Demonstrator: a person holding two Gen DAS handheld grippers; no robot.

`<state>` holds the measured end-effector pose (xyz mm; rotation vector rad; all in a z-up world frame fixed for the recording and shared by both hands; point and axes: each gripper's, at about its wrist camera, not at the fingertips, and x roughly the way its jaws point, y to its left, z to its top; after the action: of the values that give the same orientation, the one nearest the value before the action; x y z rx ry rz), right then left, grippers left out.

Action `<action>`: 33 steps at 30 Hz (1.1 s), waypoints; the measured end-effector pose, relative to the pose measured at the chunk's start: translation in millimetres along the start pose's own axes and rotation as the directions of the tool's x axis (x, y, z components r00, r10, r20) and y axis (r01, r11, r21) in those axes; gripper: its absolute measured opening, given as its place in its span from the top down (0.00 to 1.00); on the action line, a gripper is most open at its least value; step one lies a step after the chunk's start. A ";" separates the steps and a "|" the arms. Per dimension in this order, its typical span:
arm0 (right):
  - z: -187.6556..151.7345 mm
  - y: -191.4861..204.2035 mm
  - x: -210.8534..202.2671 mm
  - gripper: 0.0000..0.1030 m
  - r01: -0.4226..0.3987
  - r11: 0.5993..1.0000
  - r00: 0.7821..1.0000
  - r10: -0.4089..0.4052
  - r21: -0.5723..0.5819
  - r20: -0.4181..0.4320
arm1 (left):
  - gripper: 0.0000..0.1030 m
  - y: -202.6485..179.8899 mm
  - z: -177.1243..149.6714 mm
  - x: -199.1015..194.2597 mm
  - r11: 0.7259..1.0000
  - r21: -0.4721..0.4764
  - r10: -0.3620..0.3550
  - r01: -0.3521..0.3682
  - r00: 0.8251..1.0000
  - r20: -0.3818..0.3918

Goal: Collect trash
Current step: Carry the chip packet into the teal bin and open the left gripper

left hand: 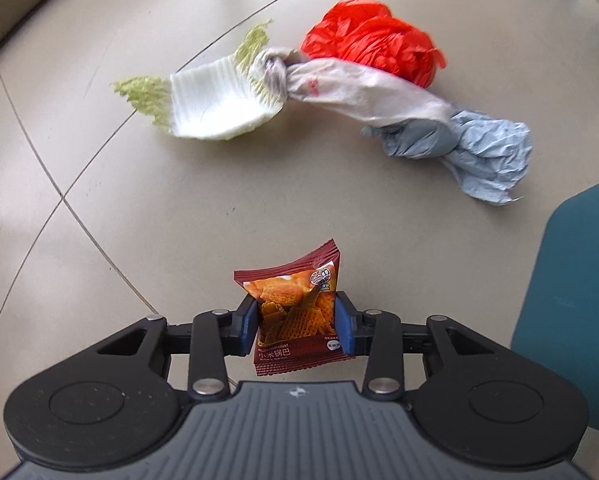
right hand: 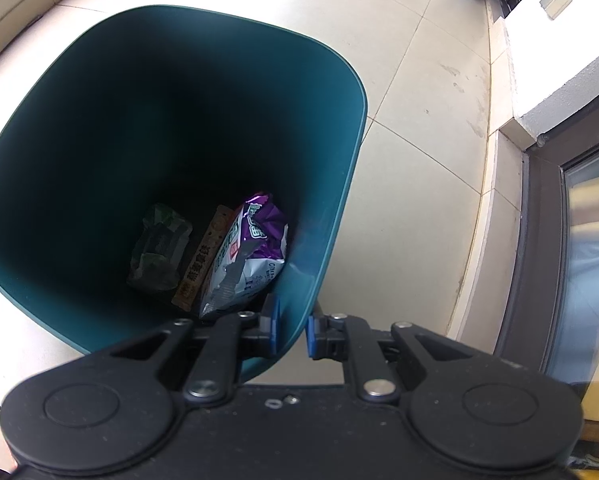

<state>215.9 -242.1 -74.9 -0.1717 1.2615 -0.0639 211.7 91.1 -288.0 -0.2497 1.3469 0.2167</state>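
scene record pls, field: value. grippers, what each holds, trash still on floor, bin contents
left gripper: shut on snack packet
right gripper: shut on bin wall, one pad inside, one outside
floor trash: cabbage leaf, red plastic bag, white knotted bag, grey-blue bag
bin contents: purple-white packet, brown stick wrapper, greenish crumpled wrapper
floor: beige tiles

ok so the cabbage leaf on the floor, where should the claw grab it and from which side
Probably the thick white ribbed stalk of the cabbage leaf, from above: it curls up off the floor and looks stiff, while the green frills look thin. Grip away from the knotted white bag touching it.
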 end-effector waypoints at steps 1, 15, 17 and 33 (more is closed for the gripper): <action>-0.1 -0.1 -0.4 0.88 0.000 1.000 1.000 0.000 0.000 0.001 | 0.63 -1.8 3.3 -10.2 1.000 0.015 -0.026 0.026 1.000 0.012; -0.1 0.7 -2.0 0.88 -0.005 1.000 1.000 0.005 -0.022 0.007 | 0.63 -103.1 56.9 -246.7 0.841 0.462 -0.395 0.280 0.902 0.172; -1.0 0.7 -1.8 0.88 -0.003 1.000 1.000 0.004 -0.022 0.009 | 0.63 -131.1 55.0 -263.6 0.798 0.535 -0.418 0.279 0.895 0.157; -3.0 2.4 -2.3 0.88 0.005 1.000 1.000 -0.005 -0.015 0.014 | 0.62 -278.0 7.7 -191.9 0.619 0.739 -0.279 0.267 0.954 -0.111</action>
<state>212.2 -239.7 -74.0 -0.1886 1.2481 -0.0576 261.1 -173.7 -84.1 0.2566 1.2552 -0.6104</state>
